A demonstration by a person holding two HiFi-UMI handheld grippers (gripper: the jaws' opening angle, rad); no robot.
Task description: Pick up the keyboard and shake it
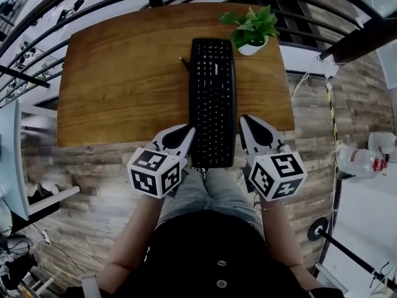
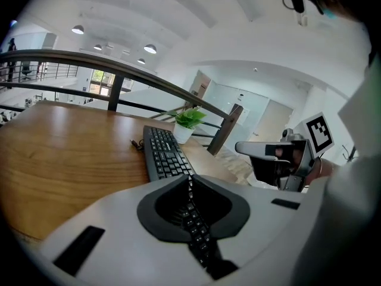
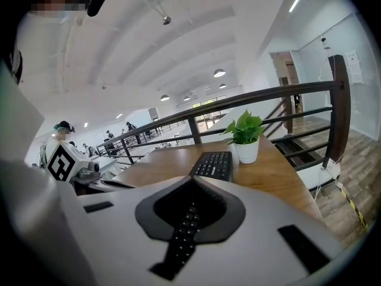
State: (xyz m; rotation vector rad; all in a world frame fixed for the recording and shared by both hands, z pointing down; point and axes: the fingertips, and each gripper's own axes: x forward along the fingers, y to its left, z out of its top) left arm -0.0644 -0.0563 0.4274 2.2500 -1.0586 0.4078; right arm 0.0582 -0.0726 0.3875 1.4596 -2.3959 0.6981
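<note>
Head view: keyboard (image 1: 212,98) on table (image 1: 124,85)

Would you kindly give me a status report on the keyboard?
Left gripper shut, right gripper shut, both empty. Keyboard flat on table. Plant by its far corner.

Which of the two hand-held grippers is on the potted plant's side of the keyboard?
The right hand-held gripper, at the right edge of the keyboard, where the potted plant stands. The left hand-held gripper is at the opposite edge.
</note>
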